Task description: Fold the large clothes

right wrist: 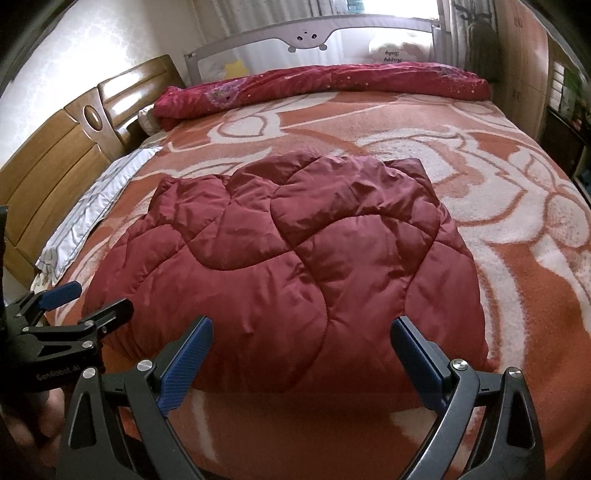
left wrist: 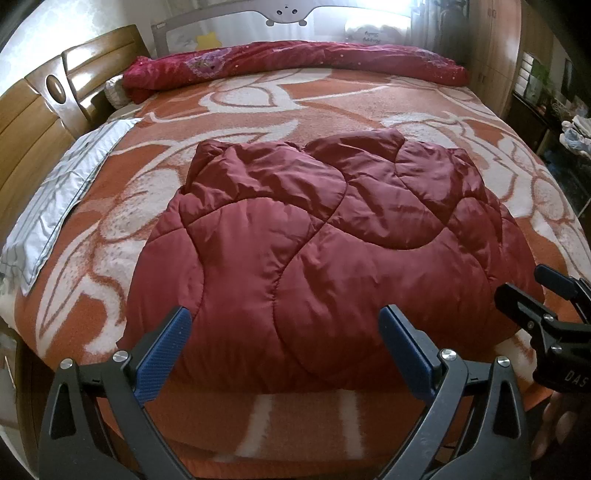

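a dark red quilted padded garment (left wrist: 314, 258) lies folded into a puffy, rounded bundle near the front edge of a bed, its satin-sheen shell creased and crossed by curved stitch lines that divide it into soft swollen panels. it rests on a fuzzy orange-and-white blanket (left wrist: 280, 99) patterned with large looping flower outlines, which covers the whole mattress. the left gripper (left wrist: 284, 350) hovers just in front of the bundle's near edge, its two ribbed blue pads spread wide apart with nothing between them; the right gripper (right wrist: 301, 363) hangs likewise before the same edge, jaws wide and empty. each tool has black angular arms with silver bolt heads, and each shows at the edge of the other's view, the right one (left wrist: 554, 314) beside the garment's right flank and the left one (right wrist: 62, 314) beside its left flank. along the far side of the bed lies a rolled crimson quilt (left wrist: 295, 62) with purple floral print and small gold dots. a pale grey-white pillowcase (left wrist: 62, 192) stretches flat along the left edge, beside a glossy wooden headboard (left wrist: 44, 103) with an oval inlay. a grey mesh bed rail (right wrist: 314, 33) with a cartoon animal face stands behind the quilt, backlit by a bright window. wooden wardrobe doors (right wrist: 524, 66) rise at the right.
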Available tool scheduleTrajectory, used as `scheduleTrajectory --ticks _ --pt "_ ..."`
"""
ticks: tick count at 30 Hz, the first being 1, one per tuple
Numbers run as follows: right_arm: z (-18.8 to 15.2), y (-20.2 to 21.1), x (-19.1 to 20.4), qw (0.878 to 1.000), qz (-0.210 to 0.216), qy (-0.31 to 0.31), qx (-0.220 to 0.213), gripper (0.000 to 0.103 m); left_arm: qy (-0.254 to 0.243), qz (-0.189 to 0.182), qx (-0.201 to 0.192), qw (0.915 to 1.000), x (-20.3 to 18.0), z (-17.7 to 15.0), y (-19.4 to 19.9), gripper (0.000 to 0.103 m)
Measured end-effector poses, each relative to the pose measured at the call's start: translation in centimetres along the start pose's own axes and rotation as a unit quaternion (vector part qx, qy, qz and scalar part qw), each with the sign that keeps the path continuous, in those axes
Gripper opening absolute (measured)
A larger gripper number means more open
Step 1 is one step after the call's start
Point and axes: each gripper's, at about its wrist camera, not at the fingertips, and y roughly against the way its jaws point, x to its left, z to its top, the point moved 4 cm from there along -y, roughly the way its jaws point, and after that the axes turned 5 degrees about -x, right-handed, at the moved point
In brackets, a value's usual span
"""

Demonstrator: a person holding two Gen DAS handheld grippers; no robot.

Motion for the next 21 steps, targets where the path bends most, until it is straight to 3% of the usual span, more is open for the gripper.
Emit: scheduleTrajectory --ticks 21 --pt "0.19 -0.3 -0.23 1.0 -0.001 0.002 0.003 0.098 -0.004 -0.008 0.008 0.9999 -0.36 0.28 -0.55 0.102"
